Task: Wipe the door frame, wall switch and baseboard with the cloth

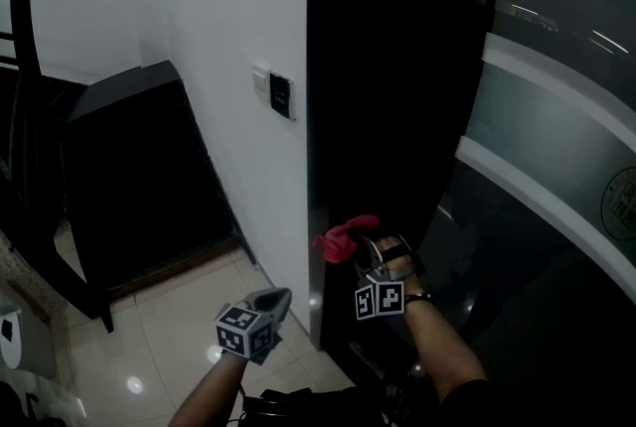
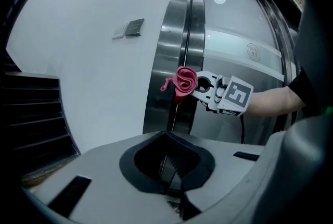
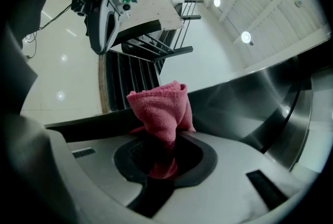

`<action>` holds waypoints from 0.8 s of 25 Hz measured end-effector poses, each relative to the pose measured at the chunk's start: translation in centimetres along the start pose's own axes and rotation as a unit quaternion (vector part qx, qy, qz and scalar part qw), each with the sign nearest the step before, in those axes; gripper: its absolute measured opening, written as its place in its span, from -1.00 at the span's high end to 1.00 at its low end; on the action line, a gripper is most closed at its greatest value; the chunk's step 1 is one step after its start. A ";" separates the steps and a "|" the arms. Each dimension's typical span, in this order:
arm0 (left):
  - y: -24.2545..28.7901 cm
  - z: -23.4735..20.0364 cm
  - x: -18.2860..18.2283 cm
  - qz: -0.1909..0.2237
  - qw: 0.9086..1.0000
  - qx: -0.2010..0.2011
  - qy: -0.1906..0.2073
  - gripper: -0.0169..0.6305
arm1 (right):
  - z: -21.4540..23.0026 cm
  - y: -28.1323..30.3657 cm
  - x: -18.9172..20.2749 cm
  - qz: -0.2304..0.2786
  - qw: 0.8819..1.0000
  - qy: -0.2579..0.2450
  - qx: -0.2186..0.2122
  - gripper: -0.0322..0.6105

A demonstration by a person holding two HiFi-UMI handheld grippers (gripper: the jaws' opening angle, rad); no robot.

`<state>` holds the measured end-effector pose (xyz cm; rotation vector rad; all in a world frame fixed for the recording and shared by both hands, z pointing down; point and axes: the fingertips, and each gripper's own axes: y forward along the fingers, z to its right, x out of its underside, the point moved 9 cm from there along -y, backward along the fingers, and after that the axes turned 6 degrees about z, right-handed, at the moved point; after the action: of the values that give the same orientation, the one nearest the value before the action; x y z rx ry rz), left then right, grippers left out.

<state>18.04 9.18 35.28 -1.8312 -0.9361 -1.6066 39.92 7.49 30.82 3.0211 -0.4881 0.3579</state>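
A pink-red cloth (image 1: 346, 238) (image 3: 158, 111) (image 2: 183, 82) is bunched up, and my right gripper (image 1: 376, 261) (image 3: 164, 151) is shut on it. The cloth is pressed to the dark metal door frame (image 1: 328, 117) (image 2: 169, 56) at about knee height. A wall switch (image 1: 281, 95) (image 2: 135, 26) sits on the white wall, above and left of the cloth. My left gripper (image 1: 266, 308) (image 2: 169, 159) hangs lower left of the frame over the tiled floor, its jaws together with nothing between them. It also shows at the top left of the right gripper view as the left gripper (image 3: 104, 25).
A dark slatted cabinet (image 1: 139, 177) stands against the wall at left, with a dark chair (image 1: 30, 167) in front of it. A glass door with frosted bands (image 1: 556, 147) lies to the right of the frame. Black cables (image 1: 278, 405) lie on the glossy tiles (image 1: 169, 326).
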 end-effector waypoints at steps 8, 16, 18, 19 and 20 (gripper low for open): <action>-0.5 0.2 -0.1 0.002 1.000 -0.007 0.000 0.97 | -3.4 0.1 1.0 -0.007 0.999 0.008 -0.040 0.71; -1.6 0.0 -0.1 -0.002 1.000 -0.021 0.006 0.97 | -3.9 0.3 1.3 -0.005 0.999 0.013 -0.053 0.71; -1.8 0.0 -0.2 -0.004 1.000 -0.025 0.008 0.97 | -4.3 0.3 1.4 -0.006 0.998 0.015 -0.060 0.71; -1.9 0.0 -0.2 -0.004 1.000 -0.026 0.010 0.97 | -4.6 0.3 1.5 -0.008 0.998 0.014 -0.066 0.71; -2.0 -0.1 -0.2 -0.004 1.000 -0.028 0.011 0.97 | -5.0 0.4 1.7 -0.010 0.997 0.013 -0.074 0.71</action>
<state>16.40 10.38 34.94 -1.8457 -0.8988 -1.6706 40.26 7.10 36.12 2.8733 -0.4611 0.3440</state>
